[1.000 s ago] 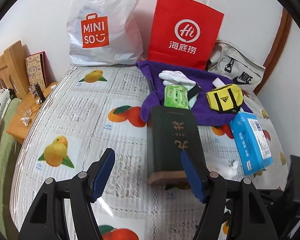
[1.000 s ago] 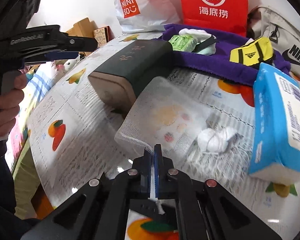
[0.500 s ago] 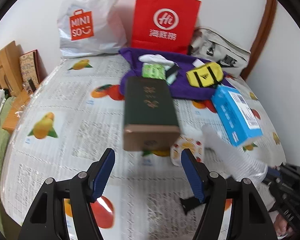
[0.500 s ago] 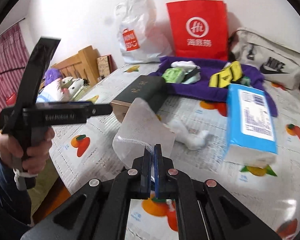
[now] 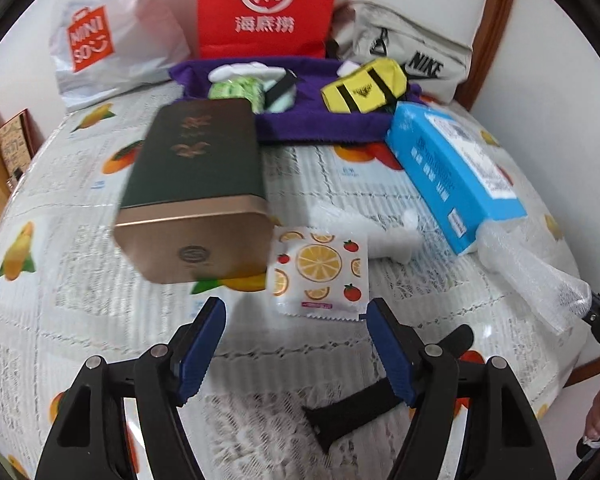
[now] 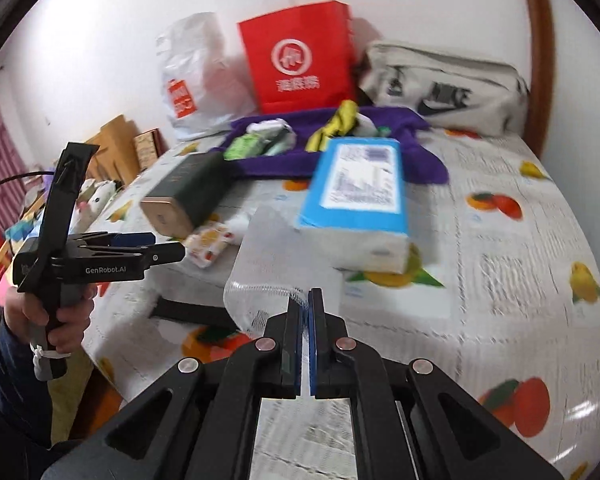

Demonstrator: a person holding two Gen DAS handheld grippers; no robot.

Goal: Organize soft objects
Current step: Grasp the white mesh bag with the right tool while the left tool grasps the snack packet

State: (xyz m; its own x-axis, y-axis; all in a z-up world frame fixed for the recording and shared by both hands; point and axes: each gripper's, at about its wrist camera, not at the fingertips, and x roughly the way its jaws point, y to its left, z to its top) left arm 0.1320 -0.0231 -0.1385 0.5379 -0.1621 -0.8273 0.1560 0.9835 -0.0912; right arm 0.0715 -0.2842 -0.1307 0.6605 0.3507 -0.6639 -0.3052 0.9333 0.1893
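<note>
A small packet printed with orange slices [image 5: 320,272] lies flat on the tablecloth, just beyond the tips of my left gripper [image 5: 296,340]. Its jaws are opening, with only cloth between them. In the right wrist view the left gripper [image 6: 160,248] hovers beside the same packet [image 6: 210,246], held by a hand [image 6: 60,312]. My right gripper [image 6: 304,300] is shut on the rim of a white mesh bag [image 6: 276,264], which hangs above the table. The mesh bag [image 5: 532,272] also shows at the right of the left wrist view. A crumpled white wad [image 5: 392,240] lies behind the packet.
A dark green tin [image 5: 196,184] with a gold end lies left of the packet. A blue tissue pack [image 5: 452,172] lies to the right. Behind are a purple cloth [image 5: 320,124] with a yellow pouch [image 5: 364,88] and green wipes [image 5: 240,90], then a red paper bag [image 5: 266,8].
The right gripper has lifted the mesh bag off the fruit packet and drawn it back, uncovering the packet. The left gripper has come down and forward toward the packet.
</note>
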